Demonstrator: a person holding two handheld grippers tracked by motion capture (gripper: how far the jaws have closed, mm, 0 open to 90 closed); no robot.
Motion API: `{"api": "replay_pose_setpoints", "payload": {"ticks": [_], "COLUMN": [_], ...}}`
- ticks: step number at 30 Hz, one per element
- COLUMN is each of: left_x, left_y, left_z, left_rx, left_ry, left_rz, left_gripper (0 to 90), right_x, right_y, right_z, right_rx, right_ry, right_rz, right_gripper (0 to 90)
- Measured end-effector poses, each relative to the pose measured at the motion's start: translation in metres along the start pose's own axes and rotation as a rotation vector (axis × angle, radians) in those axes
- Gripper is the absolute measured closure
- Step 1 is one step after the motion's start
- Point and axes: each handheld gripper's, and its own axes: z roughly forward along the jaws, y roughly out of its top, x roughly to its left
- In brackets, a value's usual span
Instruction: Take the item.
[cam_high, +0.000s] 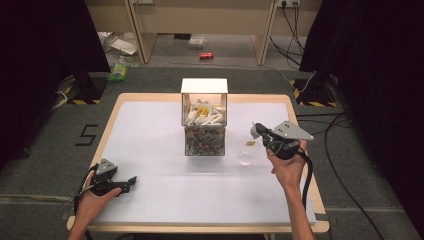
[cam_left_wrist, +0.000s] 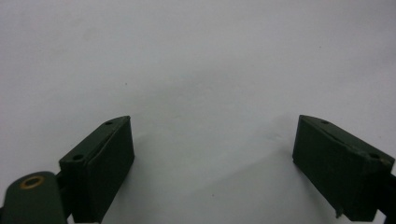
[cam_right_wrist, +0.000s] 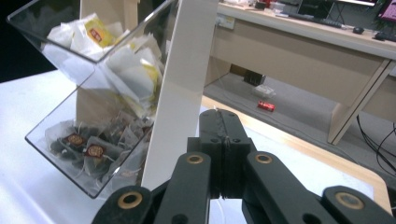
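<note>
Hovering beside the clear two-tier box of tea bags (cam_high: 204, 131), the right gripper (cam_high: 257, 131) has its jaws pinched together on a thin string, apparently lowering a tea bag toward the clear glass cup (cam_high: 246, 151); next, release. The left gripper (cam_high: 131, 179) rests wide, empty.

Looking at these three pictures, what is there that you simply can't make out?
- Printing on the tea bag packets in the clear two-tier plastic box: too small in the high view, blurred in the right gripper view.
- Whether anything thin is pinched in the right gripper: its own closed fingers hide it.
- Contents of the small clear glass cup: too small in the high view.
- Left gripper: body cut off by the bottom edge of its view.
</note>
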Motion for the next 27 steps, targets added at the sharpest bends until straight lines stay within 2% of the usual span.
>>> {"api": "replay_pose_setpoints", "payload": {"ticks": [14,27], "left_x": [0.000,0.000], "left_y": [0.000,0.000], "left_z": [0.000,0.000], "left_rx": [-0.002,-0.002], "left_ry": [-0.001,-0.001], "left_rz": [-0.003,-0.003], "left_gripper": [11.9,11.9], "right_x": [0.003,0.003], "right_y": [-0.025,-0.040], "right_z": [0.015,0.028], "right_rx": [0.077,0.126], "right_ry": [0.018,0.027], "right_rz": [0.014,0.023], "right_gripper": [90.0,90.0]}}
